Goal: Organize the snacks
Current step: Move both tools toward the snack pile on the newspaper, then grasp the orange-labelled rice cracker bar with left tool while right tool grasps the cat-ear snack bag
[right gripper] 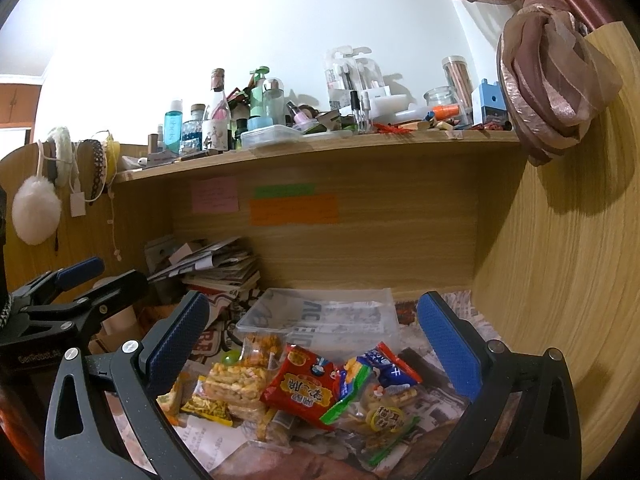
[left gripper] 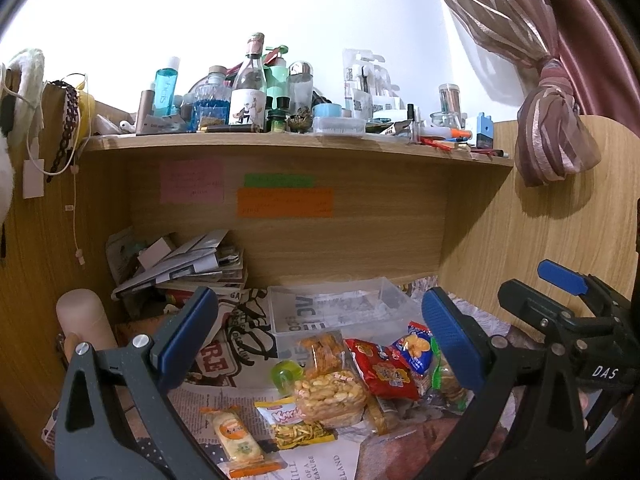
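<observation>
Wood-grain counter (left gripper: 500, 240) alcove under a cluttered shelf (left gripper: 280, 144), white wall (left gripper: 280, 8) brightly lit above, pink knotted curtain (left gripper: 552, 120) at right, sticky notes (left gripper: 284, 202) on back panel.

Red packet (right gripper: 301, 390), blue packet (right gripper: 390, 368) and yellow packet (left gripper: 294, 426) lie on black-and-white newsprint (left gripper: 240, 344). The box (left gripper: 340, 312) is clear. Tongs (left gripper: 318, 332) have blue dimpled pads (left gripper: 450, 336) on dark grey arms. Pink note (left gripper: 192, 181), green note (left gripper: 279, 180), orange note (left gripper: 285, 202). Striped mauve curtain (left gripper: 552, 120).

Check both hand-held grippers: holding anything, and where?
Nothing held. Left hand-held gripper and right hand-held gripper are both open above the snack packets, touching none.
</observation>
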The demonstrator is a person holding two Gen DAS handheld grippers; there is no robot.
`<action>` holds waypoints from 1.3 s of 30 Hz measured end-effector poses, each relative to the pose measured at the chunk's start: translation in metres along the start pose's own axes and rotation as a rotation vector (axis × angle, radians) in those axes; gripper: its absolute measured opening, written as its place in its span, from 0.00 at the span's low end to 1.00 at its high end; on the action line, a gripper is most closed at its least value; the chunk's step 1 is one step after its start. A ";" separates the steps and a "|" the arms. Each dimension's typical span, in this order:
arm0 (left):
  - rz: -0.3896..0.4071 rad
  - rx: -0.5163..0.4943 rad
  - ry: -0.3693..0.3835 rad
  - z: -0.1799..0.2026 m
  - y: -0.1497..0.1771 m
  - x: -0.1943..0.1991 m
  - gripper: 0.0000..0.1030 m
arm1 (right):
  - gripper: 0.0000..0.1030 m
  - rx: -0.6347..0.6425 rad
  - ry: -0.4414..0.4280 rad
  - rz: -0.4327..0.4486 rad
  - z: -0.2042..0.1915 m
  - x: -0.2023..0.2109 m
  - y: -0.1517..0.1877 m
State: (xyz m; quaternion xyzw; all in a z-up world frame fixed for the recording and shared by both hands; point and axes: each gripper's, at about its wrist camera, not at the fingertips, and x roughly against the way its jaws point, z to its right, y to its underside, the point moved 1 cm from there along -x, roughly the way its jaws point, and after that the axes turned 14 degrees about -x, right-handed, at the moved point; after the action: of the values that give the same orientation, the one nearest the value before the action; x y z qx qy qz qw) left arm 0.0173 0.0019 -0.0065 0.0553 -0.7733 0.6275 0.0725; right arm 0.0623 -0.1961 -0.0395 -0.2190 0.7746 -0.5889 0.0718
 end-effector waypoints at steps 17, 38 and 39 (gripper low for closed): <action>-0.107 0.014 0.007 -0.016 0.029 -0.024 1.00 | 1.00 0.003 0.020 -0.075 0.016 -0.023 0.015; -0.463 0.125 -0.027 -0.062 0.146 -0.079 0.71 | 0.86 -0.040 0.159 -0.366 0.082 -0.073 0.077; -0.479 0.134 -0.020 -0.062 0.151 -0.082 0.70 | 0.86 -0.041 0.163 -0.381 0.085 -0.075 0.080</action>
State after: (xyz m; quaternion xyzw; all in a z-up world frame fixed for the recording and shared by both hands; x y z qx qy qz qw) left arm 0.0737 0.0928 -0.1537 0.2482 -0.6955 0.6416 0.2077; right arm 0.1401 -0.2220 -0.1514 -0.3143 0.7343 -0.5919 -0.1083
